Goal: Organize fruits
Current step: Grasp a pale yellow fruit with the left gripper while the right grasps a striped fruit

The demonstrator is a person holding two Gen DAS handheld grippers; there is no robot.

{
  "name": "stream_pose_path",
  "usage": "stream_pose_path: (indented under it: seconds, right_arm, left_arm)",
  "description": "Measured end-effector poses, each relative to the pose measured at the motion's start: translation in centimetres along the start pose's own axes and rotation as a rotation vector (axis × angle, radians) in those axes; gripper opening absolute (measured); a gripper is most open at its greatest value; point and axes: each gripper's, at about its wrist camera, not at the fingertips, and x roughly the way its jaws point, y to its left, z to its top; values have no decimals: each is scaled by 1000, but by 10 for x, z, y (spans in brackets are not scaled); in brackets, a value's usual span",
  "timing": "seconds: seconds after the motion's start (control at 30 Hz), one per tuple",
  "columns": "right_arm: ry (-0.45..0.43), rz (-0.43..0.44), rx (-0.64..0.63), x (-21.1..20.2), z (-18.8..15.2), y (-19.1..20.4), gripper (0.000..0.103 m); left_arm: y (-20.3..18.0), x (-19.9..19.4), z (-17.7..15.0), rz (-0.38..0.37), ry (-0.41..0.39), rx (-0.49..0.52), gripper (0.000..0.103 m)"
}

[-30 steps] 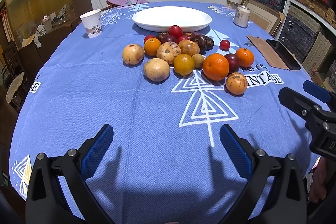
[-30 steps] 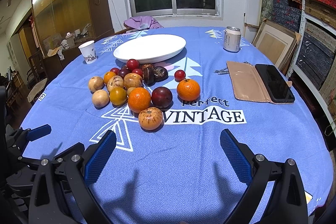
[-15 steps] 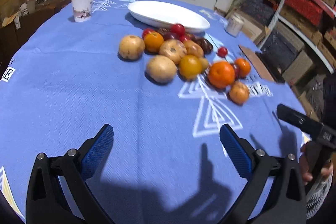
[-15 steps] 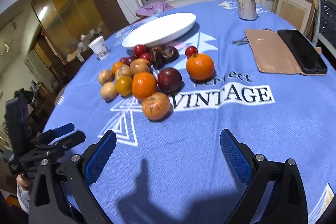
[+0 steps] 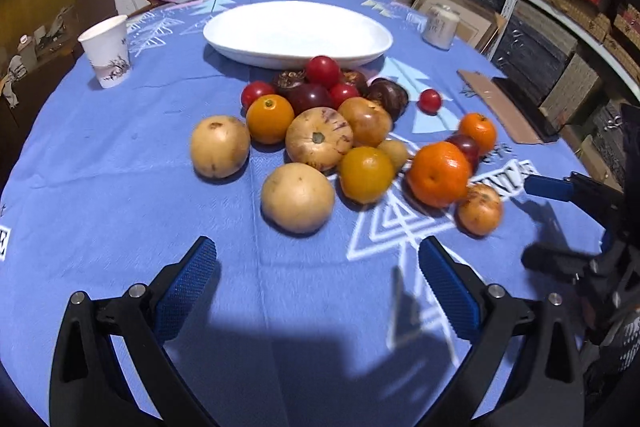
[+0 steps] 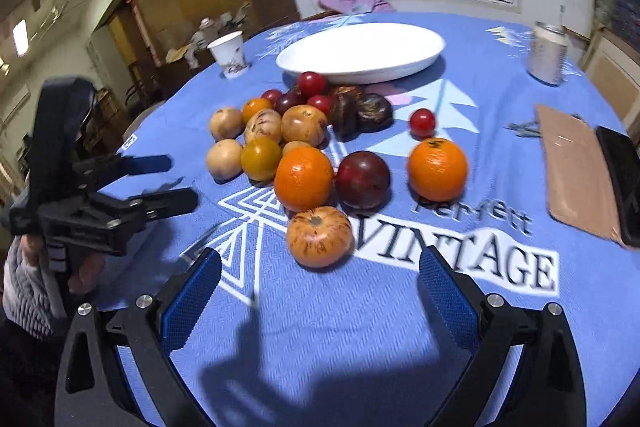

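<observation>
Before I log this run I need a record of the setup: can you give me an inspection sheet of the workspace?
Surface: round table under a blue tablecloth printed with white triangles and "Perfect VINTAGE".
Job's things: a white oval dish, nothing in it; a fruit pile of oranges, tan, dark purple and small red fruits on the cloth in front of it.
Clutter: paper cup, can, tan wallet case with a phone on its right side.
Grippers: left hand-held gripper and right hand-held gripper both open, holding nothing, just short of the pile.
Cables: nothing seen.
Surroundings: window, wooden cabinet, shelves of boxes, purple cloth at the far edge.
</observation>
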Motion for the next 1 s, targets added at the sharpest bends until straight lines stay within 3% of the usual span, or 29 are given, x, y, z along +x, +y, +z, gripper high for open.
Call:
stream_pose_path:
  seconds: [0.07, 0.2, 0.27, 0.33, 0.5, 0.57, 0.6, 0.7, 0.83, 1.0]
  right_arm:
    - [-3, -27, -21, 5, 1, 1, 100]
    - [5, 2, -23, 9, 3, 0, 100]
    - [13, 9, -2, 11, 5, -2, 90]
    - [36, 21, 32, 17, 7, -7, 73]
    - [60, 16, 23, 30, 9, -5, 72]
    - [52, 15, 19, 31, 11, -4, 72]
    - [56, 20, 19, 33, 12, -3, 72]
    - [68, 25, 24, 37, 13, -4, 71]
    - [71, 22, 24, 38, 13, -2, 50]
    - [70, 31, 39, 37, 13, -5, 42]
  left_arm:
    - [0, 11, 5, -3, 19, 13, 99]
    - [-3, 21, 17, -40, 25, 38, 99]
    - [-6, 23, 23, -27, 0, 69, 99]
    - [-9, 26, 27, -18, -14, 89, 99]
    - [-14, 37, 28, -25, 3, 113, 98]
    - [-15, 40, 28, -25, 3, 126, 92]
    - [-16, 44, 28, -28, 14, 137, 80]
    - [-16, 47, 26, -23, 20, 145, 78]
    - [-12, 45, 26, -56, 17, 118, 77]
    - [-14, 42, 24, -65, 8, 131, 68]
